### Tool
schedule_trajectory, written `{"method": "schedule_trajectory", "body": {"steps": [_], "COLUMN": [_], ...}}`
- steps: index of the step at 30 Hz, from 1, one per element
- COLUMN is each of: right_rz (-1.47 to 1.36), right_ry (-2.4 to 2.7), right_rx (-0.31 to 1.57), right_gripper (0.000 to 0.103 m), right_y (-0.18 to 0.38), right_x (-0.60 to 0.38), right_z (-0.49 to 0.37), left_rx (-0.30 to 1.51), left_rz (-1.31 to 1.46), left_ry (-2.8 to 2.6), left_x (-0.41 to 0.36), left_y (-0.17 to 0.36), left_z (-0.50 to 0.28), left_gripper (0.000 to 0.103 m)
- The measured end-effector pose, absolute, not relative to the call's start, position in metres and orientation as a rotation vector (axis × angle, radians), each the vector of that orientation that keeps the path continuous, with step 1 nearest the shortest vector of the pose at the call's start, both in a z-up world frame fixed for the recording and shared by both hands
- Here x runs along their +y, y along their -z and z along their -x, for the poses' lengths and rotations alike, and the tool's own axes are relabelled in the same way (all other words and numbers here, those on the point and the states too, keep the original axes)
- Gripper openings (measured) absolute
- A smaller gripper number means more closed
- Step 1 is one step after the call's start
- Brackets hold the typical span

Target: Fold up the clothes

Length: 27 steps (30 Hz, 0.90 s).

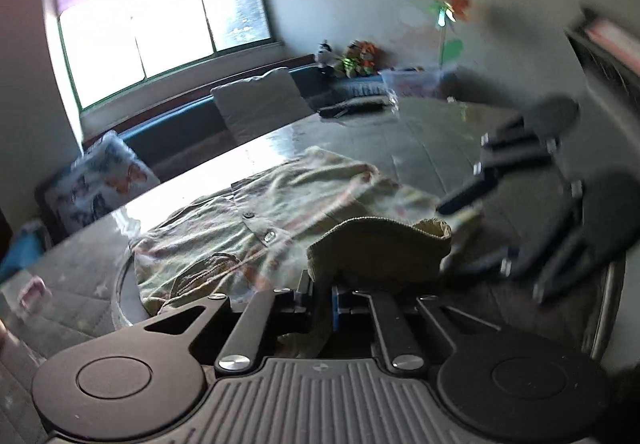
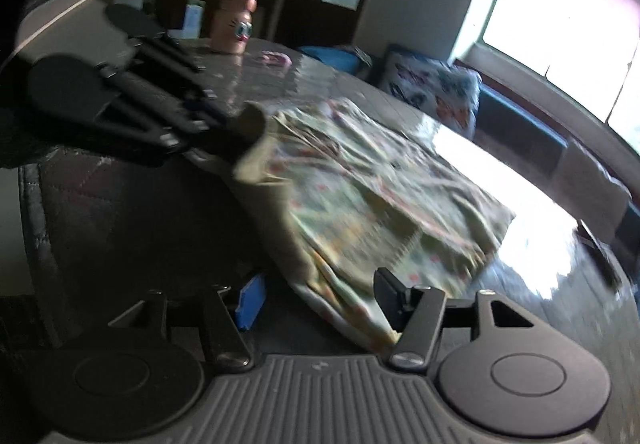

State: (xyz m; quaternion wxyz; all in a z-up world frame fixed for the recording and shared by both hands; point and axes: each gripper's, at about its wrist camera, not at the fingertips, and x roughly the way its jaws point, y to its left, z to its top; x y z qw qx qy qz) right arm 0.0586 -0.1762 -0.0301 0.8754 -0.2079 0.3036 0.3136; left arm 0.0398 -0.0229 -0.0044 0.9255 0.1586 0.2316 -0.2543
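Note:
A pale green patterned shirt [image 1: 256, 220] with buttons lies spread on the dark glossy table [image 1: 420, 132]. My left gripper [image 1: 322, 296] is shut on the shirt's olive ribbed cuff [image 1: 380, 248], lifted and folded toward the camera. The right wrist view shows the same left gripper [image 2: 224, 124] pinching the cuff [image 2: 252, 128] at the shirt's [image 2: 380, 196] near-left corner. My right gripper [image 2: 320, 300] is open, its blue pad [image 2: 250, 302] and black finger either side of the shirt's near edge. It appears blurred at right in the left wrist view [image 1: 452, 240].
A pink cat-face bottle [image 2: 234, 24] stands at the table's far side. A butterfly pillow [image 1: 96, 184] and a white chair back [image 1: 260, 104] are beyond the table by the window bench. A clear plastic box [image 1: 412, 80] and plush toys [image 1: 360, 58] sit further back.

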Motion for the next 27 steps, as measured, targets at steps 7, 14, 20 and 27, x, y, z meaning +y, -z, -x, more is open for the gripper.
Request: {"method": "schedule_trajectory", "body": {"steps": [7,14,20,27], "right_rz": [0.393,0.225,0.203,0.199], "right_ry": [-0.709,-0.715,-0.706,-0.693], "right_rx": [0.62,0.674,0.66,0.629], "right_gripper": [0.021,0.015,0.013,0.009], "right_y": [0.029,0.017,0.012,0.008], "right_x": [-0.158,-0.165,-0.169,-0.169], "right_z": [-0.074,-0.1,-0.103,-0.099], "left_rx": [0.493,0.482,0.479,0.452], "left_rz": [-0.298,-0.387,-0.532,-0.657], "left_ry": [0.507,0.429,0.356,0.311], "left_x": [-0.016,0.002,0.008,0.007], "left_y": [-0.004,0.004,0.025,0.042], "left_z": [-0.044,-0.02,-0.017,-0.024], "left_gripper": [0.014,0.042,0.044,0.019]}}
